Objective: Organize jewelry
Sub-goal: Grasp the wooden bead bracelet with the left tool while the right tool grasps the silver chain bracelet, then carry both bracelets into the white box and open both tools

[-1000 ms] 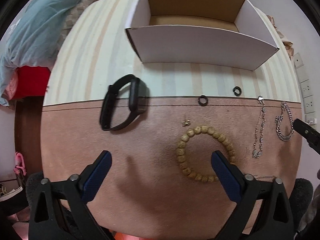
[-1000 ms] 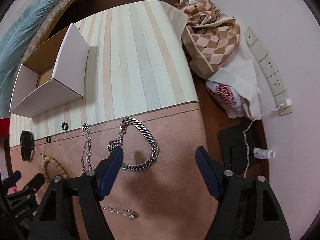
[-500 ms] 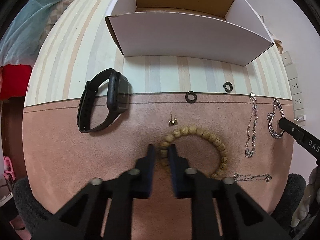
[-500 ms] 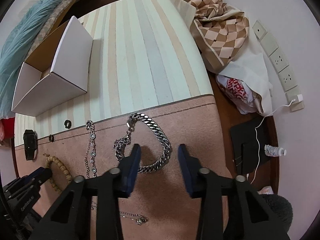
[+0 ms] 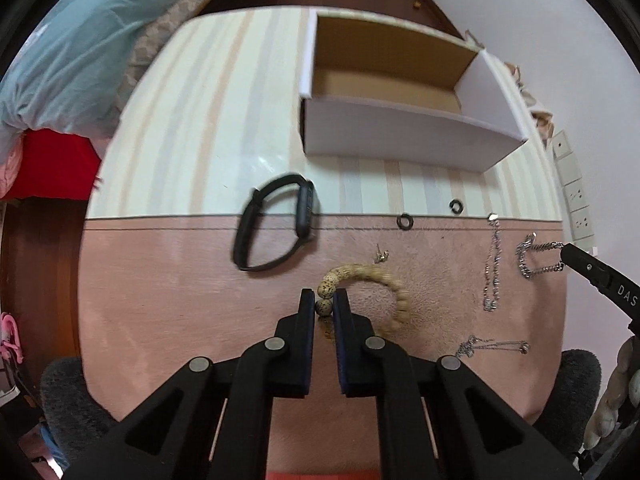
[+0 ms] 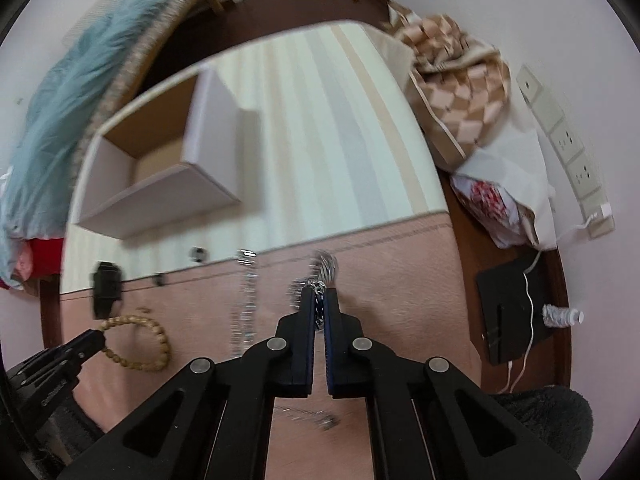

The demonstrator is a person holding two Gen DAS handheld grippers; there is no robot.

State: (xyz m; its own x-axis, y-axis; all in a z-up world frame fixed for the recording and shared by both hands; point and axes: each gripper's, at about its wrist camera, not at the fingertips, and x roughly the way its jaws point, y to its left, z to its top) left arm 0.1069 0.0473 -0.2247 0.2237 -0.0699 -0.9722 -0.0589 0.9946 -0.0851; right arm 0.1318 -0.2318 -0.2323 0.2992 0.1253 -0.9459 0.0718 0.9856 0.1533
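My left gripper (image 5: 324, 305) is shut on a bead of the wooden bead bracelet (image 5: 372, 276), whose loop hangs lifted over the pink mat (image 5: 160, 300). The same bracelet (image 6: 136, 340) shows at the lower left of the right wrist view, pinched by the left gripper (image 6: 98, 338). My right gripper (image 6: 319, 306) is shut on the thick silver chain bracelet (image 6: 325, 266), which dangles blurred from its tips. In the left wrist view that chain (image 5: 538, 258) hangs off the right gripper's black tip. The open white cardboard box (image 5: 400, 136) stands behind on the striped cloth.
On the mat lie a black fitness band (image 5: 276, 224), two small black rings (image 5: 404, 221) (image 5: 456, 205), a tiny earring (image 5: 382, 255), a thin silver chain (image 5: 494, 264) and a fine necklace (image 5: 496, 347). Wall sockets (image 5: 572, 184) are on the right; a blue blanket (image 5: 72, 52) is at left.
Both grippers went from wide open to shut. The left closed on the bead bracelet and lifted it; the right closed on the thick silver chain and raised it off the mat.
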